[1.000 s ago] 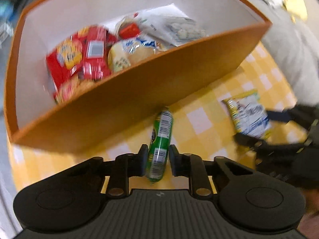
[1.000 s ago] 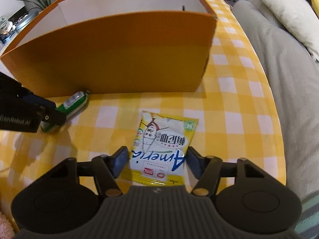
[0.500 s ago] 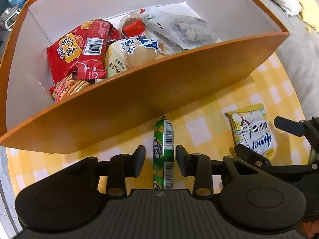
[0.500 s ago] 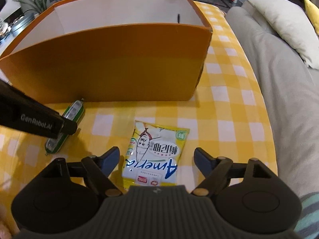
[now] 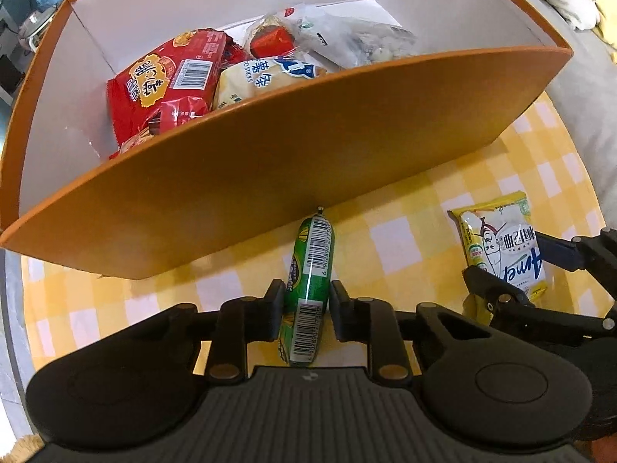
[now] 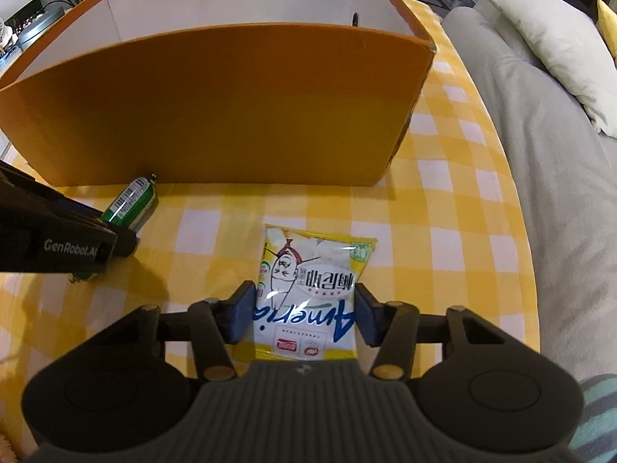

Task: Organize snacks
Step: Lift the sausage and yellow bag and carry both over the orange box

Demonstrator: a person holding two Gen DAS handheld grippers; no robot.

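Observation:
A green sausage stick (image 5: 312,247) lies on the yellow checked cloth, its tip against the orange box (image 5: 270,162). My left gripper (image 5: 306,293) points down with both pads pressed on the stick's near half. A yellow and white snack packet (image 6: 308,262) lies flat before the box (image 6: 216,108). My right gripper (image 6: 304,297) straddles it, jaws closing, pads touching its two side edges. The left gripper (image 6: 115,239) shows at the left of the right wrist view. The right gripper (image 5: 505,258) shows at the right of the left wrist view.
Inside the box lie a red biscuit packet (image 5: 166,77), a pale bag (image 5: 262,77) and a clear bag (image 5: 354,38). A grey sofa (image 6: 559,173) with a cushion (image 6: 547,38) borders the table's right edge. Checked cloth (image 6: 443,231) lies bare right of the packet.
The left jaws stood apart from the sausage stick half a second ago and now press on it. The right jaws widened, then closed in onto the packet's edges.

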